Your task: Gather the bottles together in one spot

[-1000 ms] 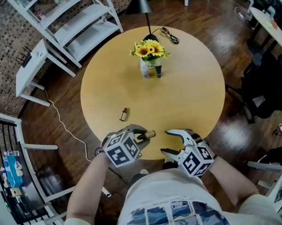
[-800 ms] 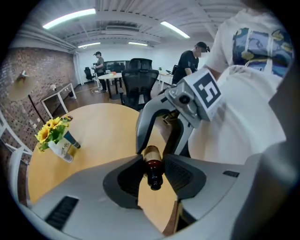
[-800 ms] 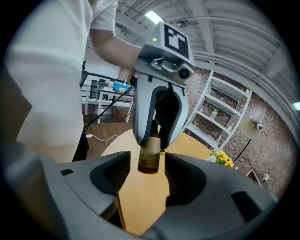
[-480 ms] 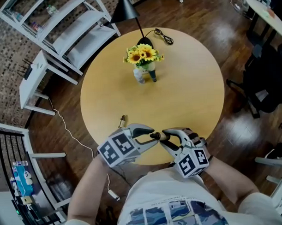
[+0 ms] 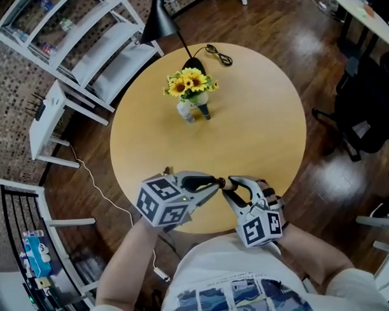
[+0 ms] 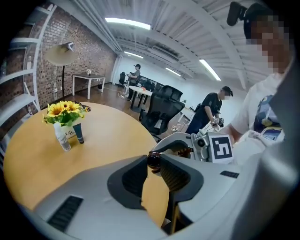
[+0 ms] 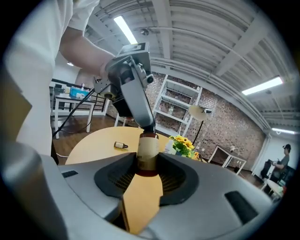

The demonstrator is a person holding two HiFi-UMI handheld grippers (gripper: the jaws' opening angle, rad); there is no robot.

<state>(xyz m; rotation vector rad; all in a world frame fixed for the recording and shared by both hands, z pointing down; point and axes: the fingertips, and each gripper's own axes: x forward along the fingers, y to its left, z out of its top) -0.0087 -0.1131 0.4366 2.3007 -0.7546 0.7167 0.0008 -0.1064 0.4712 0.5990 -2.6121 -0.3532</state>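
As jaws finish closing, right hand-held gripper (image 5: 229, 186) clamps bottle (image 7: 148, 150).

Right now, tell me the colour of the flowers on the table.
The flowers are yellow, with green leaves; the head view shows them best.

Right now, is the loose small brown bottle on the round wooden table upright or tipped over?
Tipped over: the small brown bottle lies flat on its side on the round wooden table, near its edge.
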